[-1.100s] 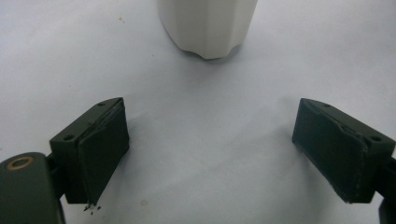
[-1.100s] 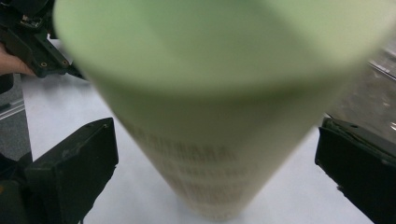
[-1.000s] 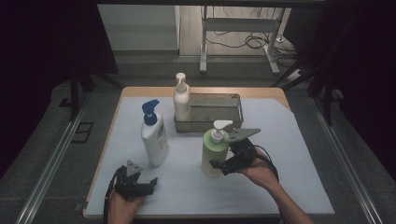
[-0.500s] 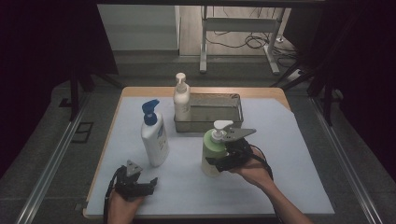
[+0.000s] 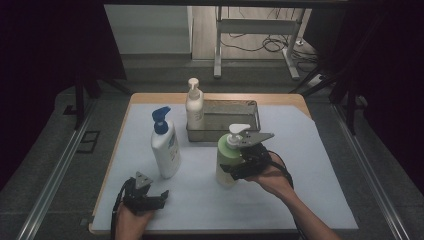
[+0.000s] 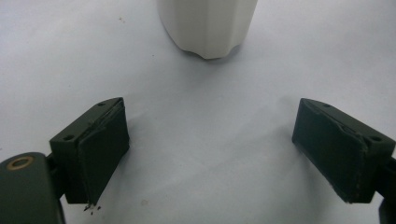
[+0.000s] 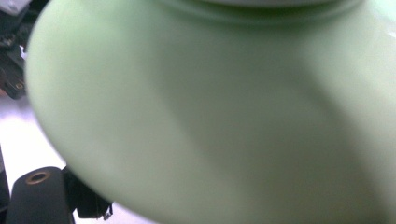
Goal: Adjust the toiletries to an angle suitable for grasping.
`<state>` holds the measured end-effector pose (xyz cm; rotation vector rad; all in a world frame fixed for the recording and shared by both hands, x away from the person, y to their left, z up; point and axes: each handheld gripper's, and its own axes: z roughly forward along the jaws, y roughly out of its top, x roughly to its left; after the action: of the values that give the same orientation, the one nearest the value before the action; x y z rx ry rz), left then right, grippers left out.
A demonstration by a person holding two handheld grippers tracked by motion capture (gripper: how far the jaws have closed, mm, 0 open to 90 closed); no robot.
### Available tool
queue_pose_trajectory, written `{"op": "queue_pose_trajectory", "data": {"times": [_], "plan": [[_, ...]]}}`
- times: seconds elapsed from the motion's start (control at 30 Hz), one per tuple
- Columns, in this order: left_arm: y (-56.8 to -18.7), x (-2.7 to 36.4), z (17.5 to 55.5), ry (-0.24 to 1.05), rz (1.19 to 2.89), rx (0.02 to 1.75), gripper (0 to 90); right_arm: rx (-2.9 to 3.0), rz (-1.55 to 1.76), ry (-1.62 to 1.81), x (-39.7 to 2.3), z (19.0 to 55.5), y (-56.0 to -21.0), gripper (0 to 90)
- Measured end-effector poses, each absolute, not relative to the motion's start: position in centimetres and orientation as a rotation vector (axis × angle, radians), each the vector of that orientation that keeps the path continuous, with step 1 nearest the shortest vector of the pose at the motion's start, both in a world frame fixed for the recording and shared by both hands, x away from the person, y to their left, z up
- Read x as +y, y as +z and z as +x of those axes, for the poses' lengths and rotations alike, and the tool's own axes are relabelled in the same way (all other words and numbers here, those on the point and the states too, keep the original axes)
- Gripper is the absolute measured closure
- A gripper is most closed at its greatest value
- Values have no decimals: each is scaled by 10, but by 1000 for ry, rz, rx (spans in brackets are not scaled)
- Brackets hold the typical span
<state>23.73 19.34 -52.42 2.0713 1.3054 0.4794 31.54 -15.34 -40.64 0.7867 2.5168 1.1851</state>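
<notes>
Green pump bottle [image 5: 228, 160] upright on white sheet [image 5: 320, 165], just in front of metal tray [image 5: 250, 107]. Right gripper [image 5: 239, 167] against its body, grip not confirmable. Left gripper [image 5: 150, 197] idle, jaws apart. Probably early: not yet lifted.

Pale green pump bottle [image 5: 228, 161] upright on table centre

No text can be read anywhere; the white bottle [image 5: 166, 148] ahead of the left gripper [image 5: 145, 196] bears a blue label too small to make out; the green bottle [image 5: 228, 160] at the right gripper [image 5: 239, 169] shows plain sides.
</notes>
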Motion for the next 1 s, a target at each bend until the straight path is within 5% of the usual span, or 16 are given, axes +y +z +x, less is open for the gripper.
{"op": "queue_pose_trajectory", "data": {"times": [1.0], "plan": [[-524,194,237,477,2074,1306,105,2447,812,1188,-137,363,-341,123]]}}
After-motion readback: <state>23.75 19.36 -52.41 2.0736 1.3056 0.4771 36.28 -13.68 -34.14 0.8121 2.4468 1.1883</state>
